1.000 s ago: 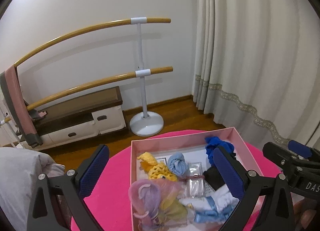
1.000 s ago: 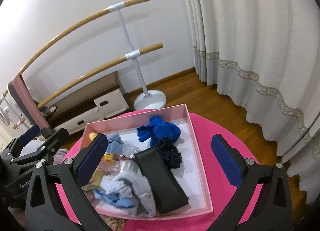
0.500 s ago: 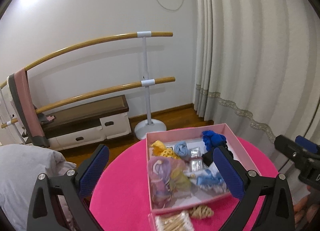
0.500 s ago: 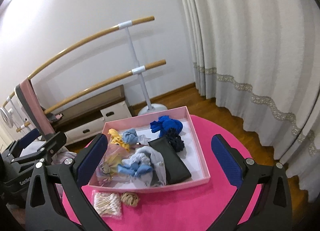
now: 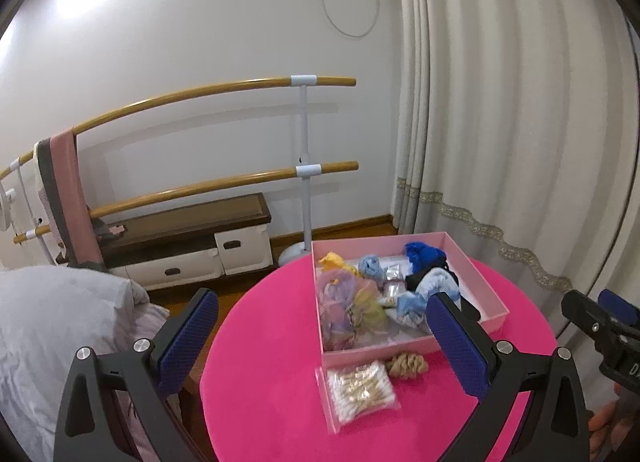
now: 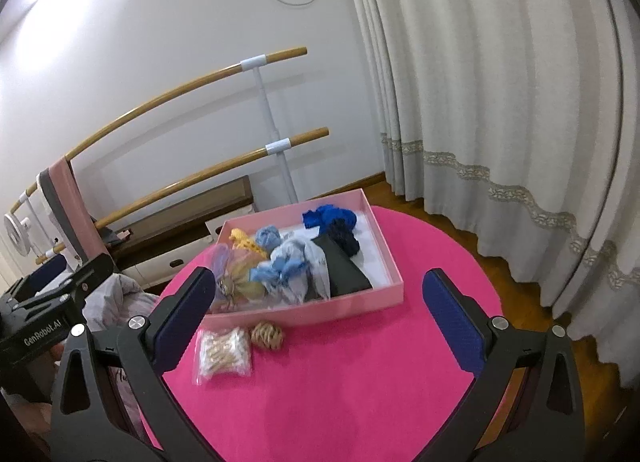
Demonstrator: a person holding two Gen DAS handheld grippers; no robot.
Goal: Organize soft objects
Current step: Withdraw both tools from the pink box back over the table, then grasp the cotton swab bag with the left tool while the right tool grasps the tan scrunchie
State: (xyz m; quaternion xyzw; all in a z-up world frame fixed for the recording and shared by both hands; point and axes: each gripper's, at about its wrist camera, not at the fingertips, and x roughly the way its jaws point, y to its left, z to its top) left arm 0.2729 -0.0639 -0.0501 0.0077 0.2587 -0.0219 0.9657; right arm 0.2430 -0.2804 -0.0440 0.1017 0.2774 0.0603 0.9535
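Both views pulled back since a second ago; whole pink table (image 6: 360,382) now shows. Left hand-held gripper (image 5: 320,342) and right hand-held gripper (image 6: 320,322): wide apart, empty. Pink box (image 6: 390,262) of soft objects (image 6: 288,262) mid-frame; braided knot (image 6: 268,336) and clear packet (image 6: 224,354) lower left outside. Likely between picks; next needs descent onto a stray.

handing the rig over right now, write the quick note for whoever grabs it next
Left gripper: open, empty, held back from the table.
Right gripper: open, empty, also above the near edge.
Pink box on the pink table holds the soft items: blue scrunchies, yellow ones, a black pouch.
Outside the box, by its near wall: a clear bag of small tan pieces and a tan woven ball.
Left to do: probably those two items.
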